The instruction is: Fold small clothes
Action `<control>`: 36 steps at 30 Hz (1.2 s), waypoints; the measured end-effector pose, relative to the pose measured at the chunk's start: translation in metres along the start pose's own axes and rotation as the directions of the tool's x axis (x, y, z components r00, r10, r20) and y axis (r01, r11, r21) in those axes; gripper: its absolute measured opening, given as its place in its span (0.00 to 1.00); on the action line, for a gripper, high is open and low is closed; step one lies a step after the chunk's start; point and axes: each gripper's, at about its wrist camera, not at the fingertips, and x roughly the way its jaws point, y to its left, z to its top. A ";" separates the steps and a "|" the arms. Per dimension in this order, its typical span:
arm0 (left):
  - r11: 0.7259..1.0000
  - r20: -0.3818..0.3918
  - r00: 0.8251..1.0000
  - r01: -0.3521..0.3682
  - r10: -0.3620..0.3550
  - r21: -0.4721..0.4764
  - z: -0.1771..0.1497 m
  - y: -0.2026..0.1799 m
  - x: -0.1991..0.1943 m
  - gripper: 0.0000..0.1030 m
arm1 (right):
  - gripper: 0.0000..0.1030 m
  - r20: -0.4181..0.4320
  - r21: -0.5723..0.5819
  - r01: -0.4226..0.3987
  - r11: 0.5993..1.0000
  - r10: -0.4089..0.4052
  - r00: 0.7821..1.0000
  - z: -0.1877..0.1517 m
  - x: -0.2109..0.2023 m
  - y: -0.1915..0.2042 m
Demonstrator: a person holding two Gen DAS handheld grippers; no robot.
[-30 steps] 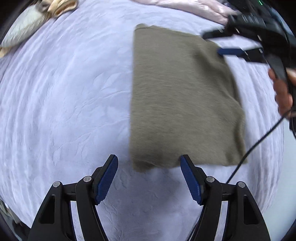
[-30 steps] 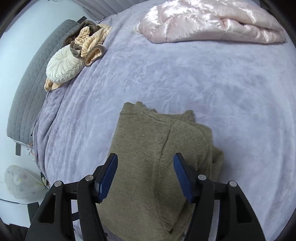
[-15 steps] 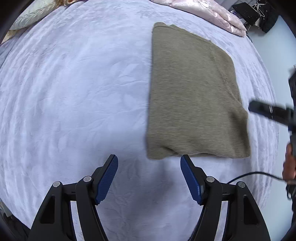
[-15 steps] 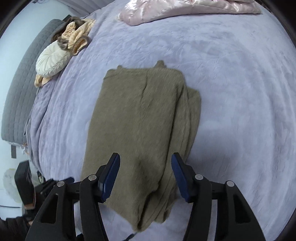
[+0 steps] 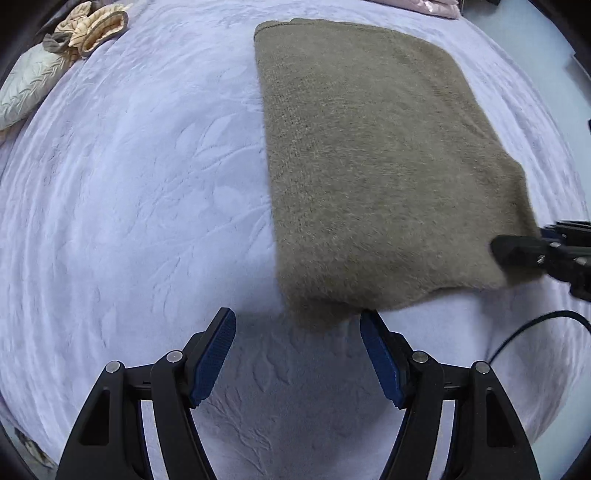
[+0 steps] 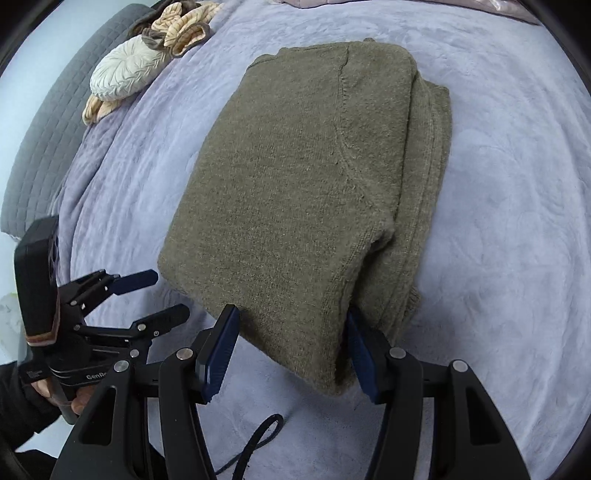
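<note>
Olive-brown knit sweater (image 6: pixel 295 192), fuzzy, folded into a thick rectangle, lying flat on lavender bedspread (image 6: pixel 498 221); layered folded edges stacked along its right side, visible seam on top.

Right gripper at the near corner of a folded olive sweater

The right gripper (image 6: pixel 290 347) straddles the near corner of the sweater (image 6: pixel 306 177), which lies folded on the lavender bedspread (image 6: pixel 498 221); its jaws have just been closing, knit between the blue pads, contact unclear. At near left the left gripper (image 6: pixel 147 295) stands agape just beside the sweater's edge. A white cushion (image 6: pixel 125 70) and beige cloth (image 6: pixel 181 29) lie far left.
</note>
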 end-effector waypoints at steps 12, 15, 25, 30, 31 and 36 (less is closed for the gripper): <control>0.979 0.072 0.996 -0.035 0.050 -0.199 -0.010 0.049 -0.037 0.69 | 0.06 0.134 0.062 -0.151 0.987 0.142 0.981 -0.002 -0.062 -0.021; 0.978 0.062 0.998 -0.018 0.031 -0.206 -0.014 0.054 -0.037 0.69 | 0.06 0.122 0.072 -0.145 0.987 0.136 0.983 -0.004 -0.055 -0.020; 0.995 0.087 0.995 0.050 -0.043 -0.083 0.000 0.020 -0.049 0.69 | 0.06 0.047 0.157 -0.078 0.985 0.071 0.996 -0.024 -0.016 -0.043; 0.983 0.070 0.991 0.124 -0.115 -0.135 0.030 0.018 -0.052 0.88 | 0.42 0.070 0.084 0.020 0.996 -0.026 0.997 -0.007 -0.051 -0.027; 0.978 0.058 0.990 0.137 -0.129 -0.155 0.037 0.017 -0.051 0.95 | 0.53 0.102 0.075 0.045 0.996 -0.052 0.993 -0.002 -0.061 -0.025; 0.971 0.066 0.990 0.134 -0.124 -0.196 0.053 0.008 -0.044 0.99 | 0.70 0.227 0.023 0.011 1.000 -0.016 0.974 0.031 -0.082 -0.010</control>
